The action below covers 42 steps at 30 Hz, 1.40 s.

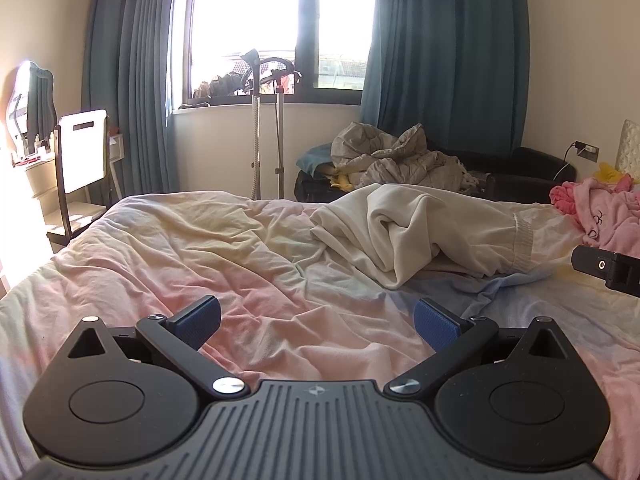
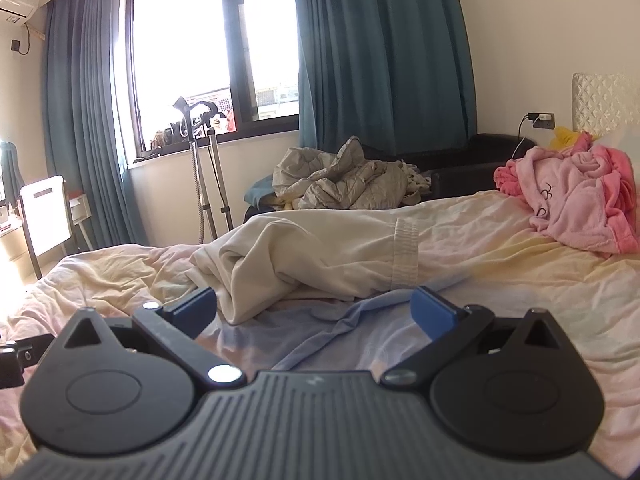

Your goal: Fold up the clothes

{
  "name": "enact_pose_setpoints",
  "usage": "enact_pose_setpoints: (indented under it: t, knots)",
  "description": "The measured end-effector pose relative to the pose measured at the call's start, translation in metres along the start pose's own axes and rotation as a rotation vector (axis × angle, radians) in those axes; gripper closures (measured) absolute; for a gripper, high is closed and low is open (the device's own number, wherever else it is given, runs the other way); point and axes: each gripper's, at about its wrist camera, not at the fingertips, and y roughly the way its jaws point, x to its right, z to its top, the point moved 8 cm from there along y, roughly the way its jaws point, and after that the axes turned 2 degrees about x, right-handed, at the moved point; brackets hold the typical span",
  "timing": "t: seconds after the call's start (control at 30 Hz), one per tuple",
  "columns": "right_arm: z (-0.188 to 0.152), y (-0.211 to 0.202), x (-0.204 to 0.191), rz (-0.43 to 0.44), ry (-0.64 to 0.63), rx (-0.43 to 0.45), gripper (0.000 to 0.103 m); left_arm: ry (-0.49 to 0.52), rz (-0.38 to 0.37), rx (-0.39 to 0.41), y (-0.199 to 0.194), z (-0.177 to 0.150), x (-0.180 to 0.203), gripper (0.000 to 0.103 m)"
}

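- The left gripper, black with blue ribbed pads, hovers low over the wrinkled pastel bedsheet; its fingers stand wide apart with nothing between them.
- The right gripper, of the same black build with blue pads, is likewise spread wide and empty, just above a bluish patch of the sheet.
- At the right edge of the left wrist view a black part of the right gripper shows above the sheet; in the right wrist view a small black piece of the left one shows at the left edge.
- Just beyond both grippers lies the cream sweatshirt-like garment, crumpled in a loose heap on the bed, with a ribbed band facing right. Neither gripper touches it.
- Farther right, near the quilted white headboard, sits a bunched pink fleece garment with a bit of yellow fabric behind it.
- Past the bed, a rumpled grey quilted blanket is piled on a dark sofa.
- A garment steamer stand rises in front of the window, which is flanked by teal curtains.
- At the far left stands a white-backed chair.
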Motion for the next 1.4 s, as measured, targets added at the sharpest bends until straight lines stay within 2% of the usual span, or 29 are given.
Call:
enact_pose_setpoints:
  t: [0.53,0.73,0.83,1.03,1.23,1.4]
  knots:
    - [0.009,0.005,0.015,-0.035,0.039,0.034,0.0,0.013,0.01,-0.009,0.004,-0.003,0.004,0.0]
    - [0.025,0.025,0.027,-0.079,0.056,0.033,0.0,-0.039,-0.008,-0.034,0.015,0.005,0.002,0.0]
    - [0.036,0.029,0.036,-0.091,0.079,0.049,0.0,-0.033,-0.008,-0.042,0.024,0.013,0.008,0.0]
    - [0.04,0.033,0.058,-0.149,0.081,0.041,0.0,0.088,-0.026,-0.001,0.05,0.038,0.049,0.0]
    - [0.028,0.042,0.091,-0.236,0.113,0.009,0.0,0.189,-0.103,0.037,0.095,0.046,0.11,0.0]
    - [0.014,0.05,0.125,-0.333,0.181,-0.02,0.0,0.259,-0.178,0.032,0.15,0.04,0.169,0.0]
